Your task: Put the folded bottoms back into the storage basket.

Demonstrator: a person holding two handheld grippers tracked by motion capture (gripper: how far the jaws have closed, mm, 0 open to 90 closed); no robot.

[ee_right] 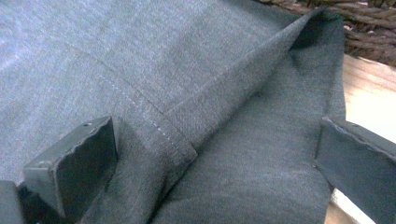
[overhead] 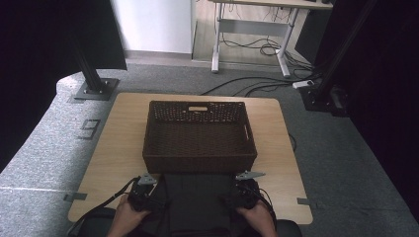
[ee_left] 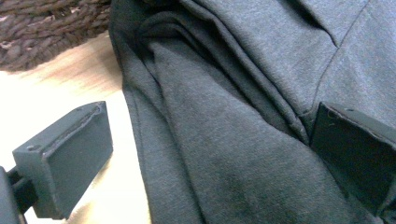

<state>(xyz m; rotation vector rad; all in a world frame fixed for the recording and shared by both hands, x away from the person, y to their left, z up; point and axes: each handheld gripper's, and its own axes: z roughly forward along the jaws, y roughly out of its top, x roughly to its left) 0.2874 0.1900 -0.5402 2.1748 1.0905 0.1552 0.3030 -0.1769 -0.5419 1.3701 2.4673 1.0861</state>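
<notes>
The left gripper (overhead: 145,189), at about seven o'clock on the light wooden table (overhead: 113,143), has its jaws spread wide, straddling the left edge of the folded dark grey cloth garment (overhead: 197,197). In the left gripper view one jaw sits over bare wood and the other rests on the layered folds (ee_left: 224,140), with nothing yet pinched. The garment lies at six o'clock on the table, its far edge just beside the near wall of the dark brown woven rectangular basket (overhead: 199,163), which stands empty at the table's centre. The right gripper (overhead: 245,186), at about five o'clock, likewise has its jaws apart around the garment's right edge, where a stitched hem fold (ee_right: 187,121) lies between them.

The step in hand appears to be getting a hold on both sides of the garment. The next move likely calls for closing both grippers on all the layers together, then lifting evenly towards twelve o'clock, over the basket's near rim, so the fold does not come apart.
</notes>
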